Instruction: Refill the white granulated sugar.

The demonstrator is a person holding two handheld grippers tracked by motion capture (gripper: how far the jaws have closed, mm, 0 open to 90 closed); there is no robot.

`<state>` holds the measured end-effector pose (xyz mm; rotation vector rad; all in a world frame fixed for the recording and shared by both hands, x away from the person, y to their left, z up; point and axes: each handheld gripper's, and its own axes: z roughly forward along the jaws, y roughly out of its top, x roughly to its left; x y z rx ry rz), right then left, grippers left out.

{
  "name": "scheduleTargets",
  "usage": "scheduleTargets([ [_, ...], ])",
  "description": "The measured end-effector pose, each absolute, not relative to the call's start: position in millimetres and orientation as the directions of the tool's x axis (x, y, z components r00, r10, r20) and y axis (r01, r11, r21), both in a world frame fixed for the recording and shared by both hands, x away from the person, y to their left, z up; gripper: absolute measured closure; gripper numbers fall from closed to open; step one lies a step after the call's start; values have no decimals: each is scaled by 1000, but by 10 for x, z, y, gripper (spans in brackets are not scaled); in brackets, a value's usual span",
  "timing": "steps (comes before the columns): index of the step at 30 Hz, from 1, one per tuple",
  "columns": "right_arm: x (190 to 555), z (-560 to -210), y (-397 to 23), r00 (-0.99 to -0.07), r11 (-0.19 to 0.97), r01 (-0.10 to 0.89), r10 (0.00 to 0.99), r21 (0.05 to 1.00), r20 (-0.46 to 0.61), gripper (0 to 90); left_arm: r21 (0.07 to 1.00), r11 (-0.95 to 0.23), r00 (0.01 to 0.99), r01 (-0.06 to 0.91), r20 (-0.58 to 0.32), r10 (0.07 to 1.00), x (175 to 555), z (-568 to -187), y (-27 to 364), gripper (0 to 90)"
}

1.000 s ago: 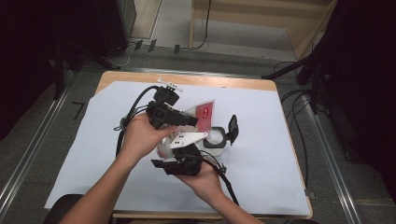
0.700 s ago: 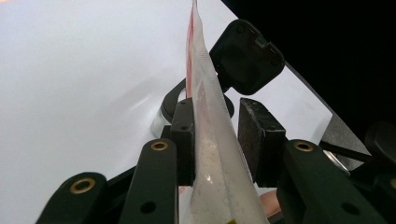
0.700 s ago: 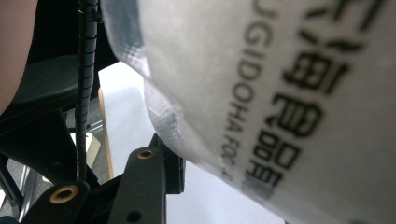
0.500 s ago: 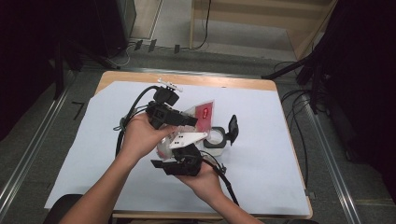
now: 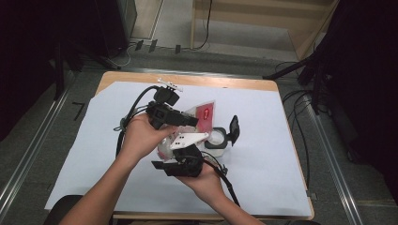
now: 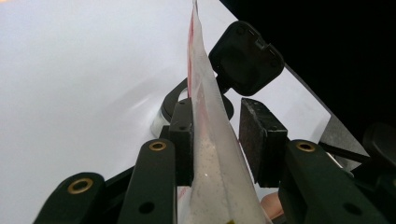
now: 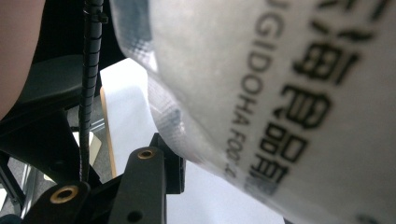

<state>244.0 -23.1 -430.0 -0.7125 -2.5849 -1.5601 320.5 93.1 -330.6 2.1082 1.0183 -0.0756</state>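
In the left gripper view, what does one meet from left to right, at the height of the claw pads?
White sheet → left pad → clear pouch of white powder → right pad.

Plastic bag (image 7: 280, 93): pressed close to the lens in the right gripper view, blurred, print cut off by the right and top edges. Right gripper (image 7: 196, 186): its far jaw hidden behind the bag. Container (image 5: 217, 137): contents too small to tell in the high view; its body mostly hidden behind the bag in the left gripper view.
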Motion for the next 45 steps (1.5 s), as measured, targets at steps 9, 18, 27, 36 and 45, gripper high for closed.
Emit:
scheduleTargets([
  [9, 2441, -4283, -230, -886, 376, 417, 369, 827, 279, 633, 623, -364, 673, 692, -376, 636, 3212, -3307, 935, 654],
  [18, 2435, -4278, -223, -884, 376, 423, 370, 824, 285, 633, 619, -375, 677, 690, -369, 637, 3208, -3312, 940, 668],
  [27, 2453, -4296, -231, -882, 375, 431, 368, 820, 295, 634, 611, -410, 686, 678, -324, 652, 3209, -3313, 909, 665],
  [36, 2452, -4288, -234, -881, 371, 433, 367, 821, 299, 634, 603, -388, 668, 697, -347, 658, 3221, -3309, 923, 705],
  [45, 2471, -4294, -245, -882, 372, 432, 367, 822, 297, 633, 616, -375, 664, 693, -344, 664, 3230, -3319, 906, 717],
])
